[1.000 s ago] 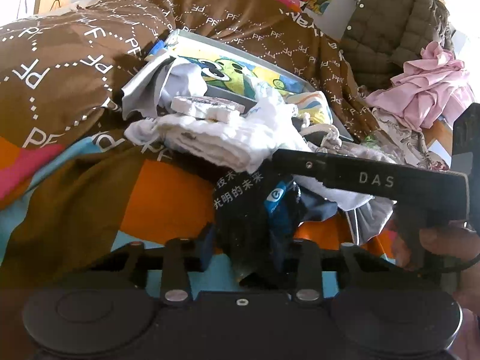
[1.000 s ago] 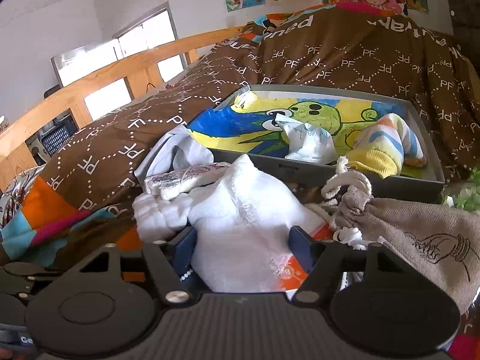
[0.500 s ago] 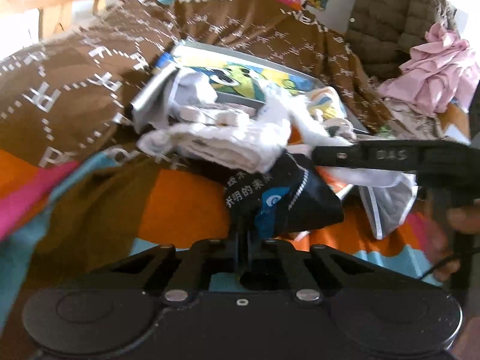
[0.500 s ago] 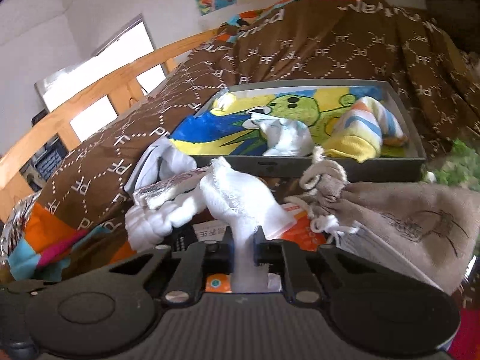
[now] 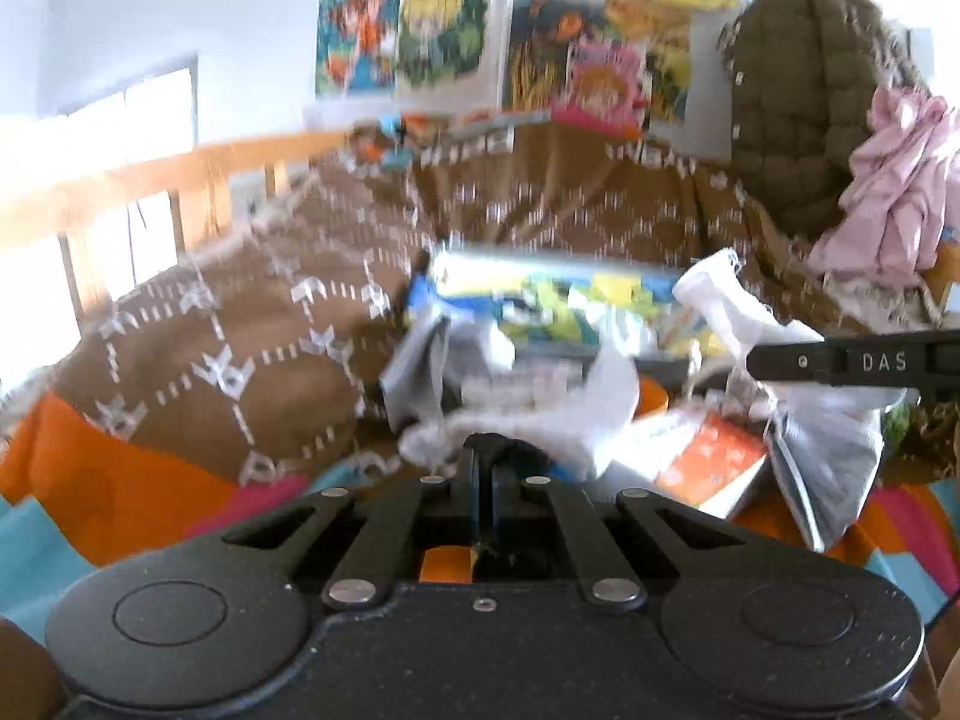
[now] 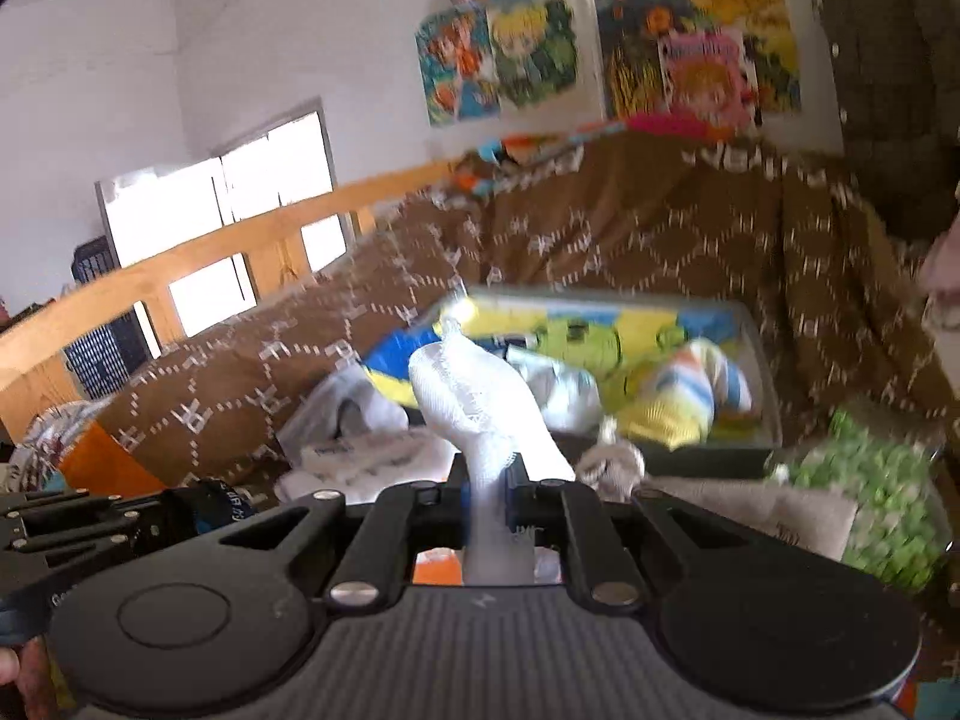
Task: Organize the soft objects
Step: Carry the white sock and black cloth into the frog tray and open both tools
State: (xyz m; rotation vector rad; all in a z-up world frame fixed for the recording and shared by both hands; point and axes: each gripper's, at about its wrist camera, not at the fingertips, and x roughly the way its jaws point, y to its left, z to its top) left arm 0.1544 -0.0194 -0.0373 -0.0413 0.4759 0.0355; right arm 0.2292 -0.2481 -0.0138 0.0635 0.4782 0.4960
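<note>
The right hand-held gripper (image 6: 487,483) has its jaws pinched tight on a white sock (image 6: 480,396), which stands up out of the grip like a limp flag, its toe pointing to about eleven o'clock. The left hand-held gripper (image 5: 483,468) is closed right down as well; in its own view something dark is bunched at its tips, and the right wrist view shows a dark item with printed lettering (image 6: 219,507) at the left gripper's nose, so I judge it to be holding that, though the pinch itself is not clear.

As for progress, the grey tray (image 6: 771,414) sits on the bed at about one o'clock from the sock, resting against the brown quilt (image 6: 630,228). It already holds a cartoon-print cloth (image 6: 576,333), a striped yellow sock (image 6: 696,396) and a crumpled white piece (image 6: 567,390), so some sorting looks done. Plenty is left: a loose heap of white fabric (image 6: 366,456) lies in front of the tray at nine o'clock from the held sock, a beige drawstring bag (image 6: 738,510) at three o'clock, a green patch of something (image 6: 864,480) beyond that, and an orange packet (image 5: 714,462) in the left view.

Both views are smeared by blur, so the tray's contents run together. The lower part of the sock disappears behind the gripper body. I cannot tell what the green thing is, and the pink clothing (image 5: 894,198) at the far right is cut by the frame edge.
</note>
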